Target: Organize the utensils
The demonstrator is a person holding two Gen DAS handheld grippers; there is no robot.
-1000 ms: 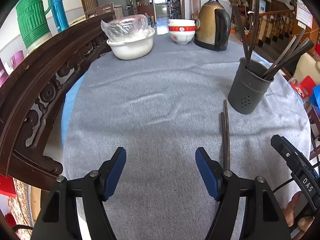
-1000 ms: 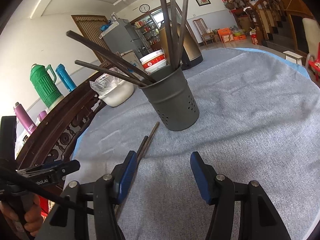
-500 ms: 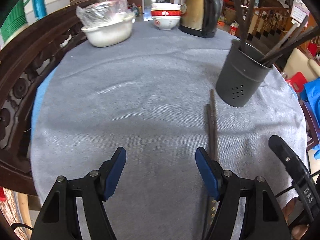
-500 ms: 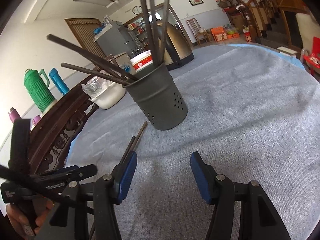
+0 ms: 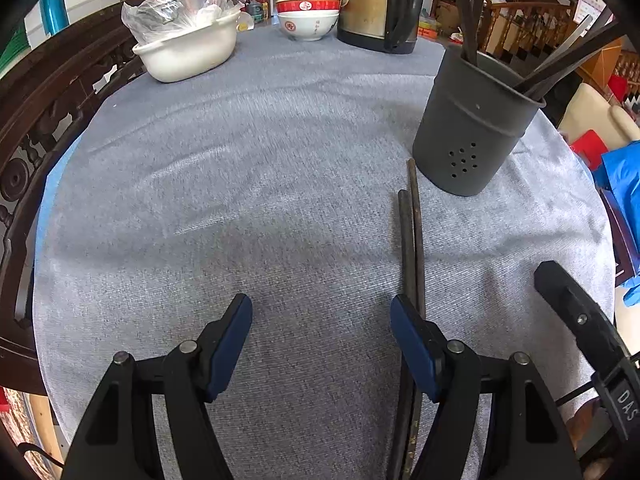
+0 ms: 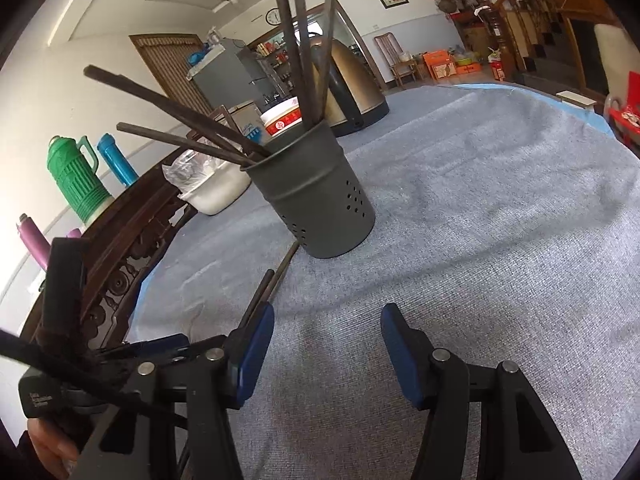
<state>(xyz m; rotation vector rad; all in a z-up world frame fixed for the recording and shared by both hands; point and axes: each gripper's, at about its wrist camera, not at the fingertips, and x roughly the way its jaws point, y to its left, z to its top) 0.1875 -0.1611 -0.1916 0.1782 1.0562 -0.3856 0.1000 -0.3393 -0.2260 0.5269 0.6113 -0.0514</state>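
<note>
Two dark chopsticks (image 5: 412, 236) lie side by side on the grey cloth, their far tips close to a dark grey perforated utensil holder (image 5: 472, 128) that holds several more chopsticks. My left gripper (image 5: 320, 340) hovers open over the cloth; its right finger sits over the near part of the pair, and nothing lies between its pads. In the right wrist view the same chopsticks (image 6: 276, 276) run under the left finger of my right gripper (image 6: 328, 344), which is open over bare cloth in front of the holder (image 6: 320, 204).
At the table's far side stand a white basin with a plastic bag (image 5: 188, 44), stacked red-and-white bowls (image 5: 308, 12) and a brass-coloured kettle (image 5: 380, 4). A carved dark wooden chair back (image 5: 52, 100) curves along the left edge. Thermos flasks (image 6: 76, 180) stand beyond.
The left gripper has come forward and lower toward the cloth, so the holder and chopsticks look nearer; its right finger now overlaps the pair. The right gripper has barely shifted.
</note>
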